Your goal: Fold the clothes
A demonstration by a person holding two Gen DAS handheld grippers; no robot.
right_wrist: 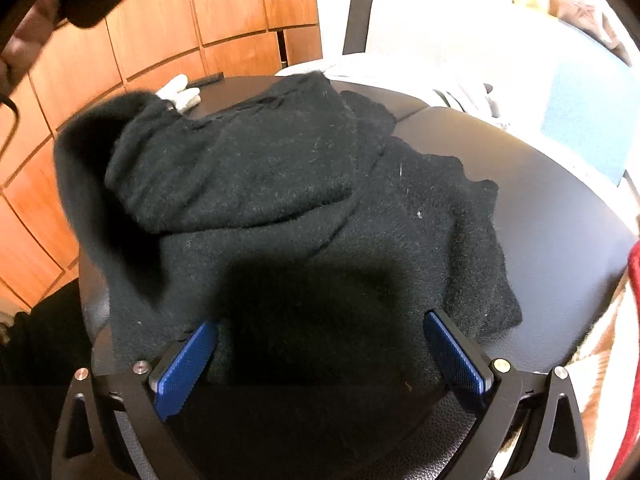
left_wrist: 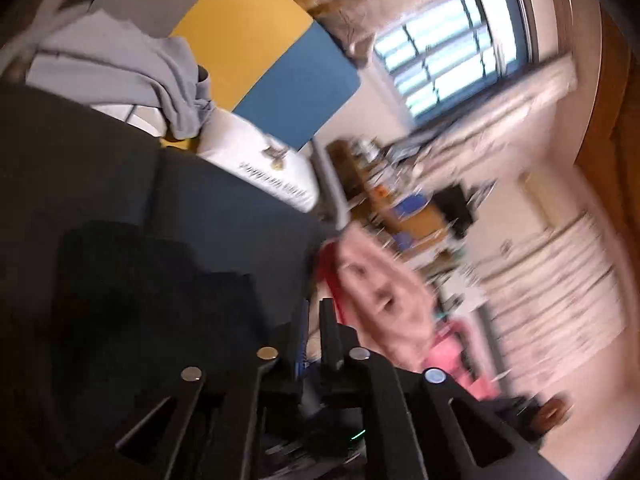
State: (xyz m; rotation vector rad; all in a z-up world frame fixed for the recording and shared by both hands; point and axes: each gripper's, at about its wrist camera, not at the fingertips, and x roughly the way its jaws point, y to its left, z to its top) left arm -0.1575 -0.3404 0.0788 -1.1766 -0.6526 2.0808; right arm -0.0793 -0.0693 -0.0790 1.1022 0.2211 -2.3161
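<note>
Sweater [right_wrist: 288, 208], black and half folded, lies on the dark table [right_wrist: 540, 216], near the right gripper [right_wrist: 320, 344], whose jaws stand open over its near hem. Left gripper [left_wrist: 316, 332] looks nearly closed; what it holds I cannot tell. Next: another fold.

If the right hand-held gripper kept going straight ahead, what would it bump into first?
Most likely the black sweater: the right hand-held gripper, jaws wide open, points down at its near edge on the black table. How close, I cannot tell.
</note>
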